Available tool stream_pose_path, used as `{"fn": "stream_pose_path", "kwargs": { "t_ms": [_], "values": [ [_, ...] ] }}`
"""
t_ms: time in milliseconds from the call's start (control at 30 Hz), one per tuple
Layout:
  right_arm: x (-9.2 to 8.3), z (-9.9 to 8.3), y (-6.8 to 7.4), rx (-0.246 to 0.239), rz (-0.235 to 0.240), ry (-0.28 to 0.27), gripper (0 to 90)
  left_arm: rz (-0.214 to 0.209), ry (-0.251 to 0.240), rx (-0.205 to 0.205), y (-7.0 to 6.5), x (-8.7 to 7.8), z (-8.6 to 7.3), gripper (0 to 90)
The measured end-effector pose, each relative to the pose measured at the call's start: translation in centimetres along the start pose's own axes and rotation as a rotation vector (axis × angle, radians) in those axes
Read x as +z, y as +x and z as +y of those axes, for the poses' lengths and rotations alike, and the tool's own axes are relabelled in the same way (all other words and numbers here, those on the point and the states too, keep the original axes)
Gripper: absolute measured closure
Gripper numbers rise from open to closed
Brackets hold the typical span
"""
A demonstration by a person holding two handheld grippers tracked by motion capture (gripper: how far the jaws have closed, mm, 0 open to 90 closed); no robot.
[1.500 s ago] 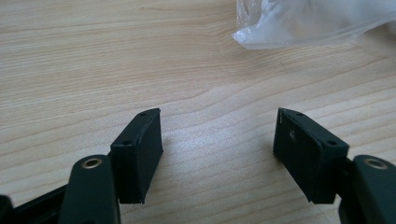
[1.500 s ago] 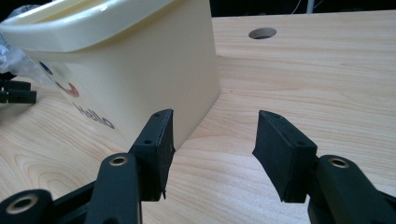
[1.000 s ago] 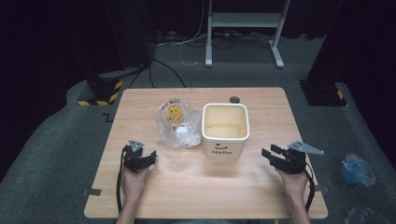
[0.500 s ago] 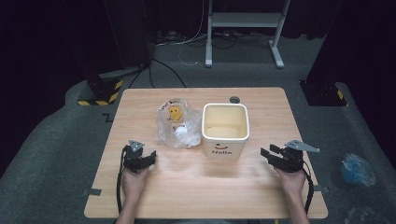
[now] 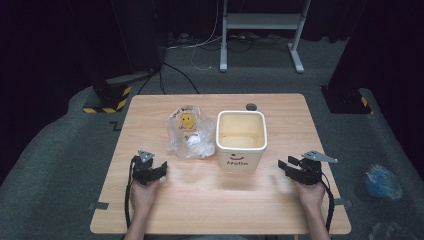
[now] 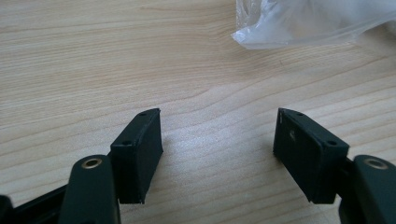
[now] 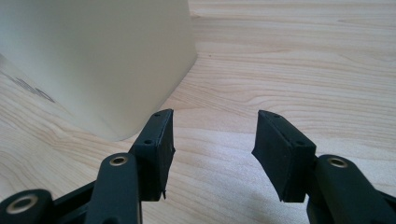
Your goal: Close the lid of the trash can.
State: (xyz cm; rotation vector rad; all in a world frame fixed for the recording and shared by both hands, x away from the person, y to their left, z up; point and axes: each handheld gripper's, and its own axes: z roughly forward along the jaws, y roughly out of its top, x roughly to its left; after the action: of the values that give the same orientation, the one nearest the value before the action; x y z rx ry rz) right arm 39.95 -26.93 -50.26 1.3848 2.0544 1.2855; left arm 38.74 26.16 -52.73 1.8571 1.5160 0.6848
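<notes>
Ahead of the two parted grippers: a crumpled clear plastic bag [image 5: 190, 132] and a cream square bin [image 5: 240, 139], both untouched.

The left gripper [image 5: 150, 170] rests low over the wooden table [image 5: 210, 200] with its jaws spread wide and nothing between them; the bag lies ahead of it and a little toward the bin side, its nearest clear fold [image 6: 299, 23] showing beyond the fingertips in the left gripper view. The right gripper [image 5: 295, 168] stands about half parted, also empty, with the bin's front corner [image 7: 93, 60] near, ahead of its inner jaw. The bag looks feather-light, limp and slippery (a yellow smiley is printed on it), so it will likely collapse and slide under a push; pinching a bunched fold near its close edge seems safest. The bin looks stiff and light, and its open rim is probably the best hold, since the smooth walls offer little to grip.
</notes>
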Motion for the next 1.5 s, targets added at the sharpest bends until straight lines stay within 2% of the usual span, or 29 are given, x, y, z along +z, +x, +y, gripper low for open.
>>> {"fn": "stream_pose_path", "kwargs": {
  "t_ms": [367, 833, 1500],
  "values": [
    [0.6, -0.1, -0.2, -0.008, -0.022, 0.018, 47.1, 0.0, 0.0, 0.0, 0.0, 0.0, 0.0, 32.6],
    [1.5, -0.3, -0.5, -0.038, -0.099, 0.06, 46.6, 0.001, 0.0, 0.0, 0.0, 0.0, 0.0, 32.5],
    [2.5, -0.5, -0.6, -0.074, -0.171, 0.083, 45.8, 0.0, 0.0, 0.0, 0.0, 0.0, 0.0, 32.5]
  ]
}}
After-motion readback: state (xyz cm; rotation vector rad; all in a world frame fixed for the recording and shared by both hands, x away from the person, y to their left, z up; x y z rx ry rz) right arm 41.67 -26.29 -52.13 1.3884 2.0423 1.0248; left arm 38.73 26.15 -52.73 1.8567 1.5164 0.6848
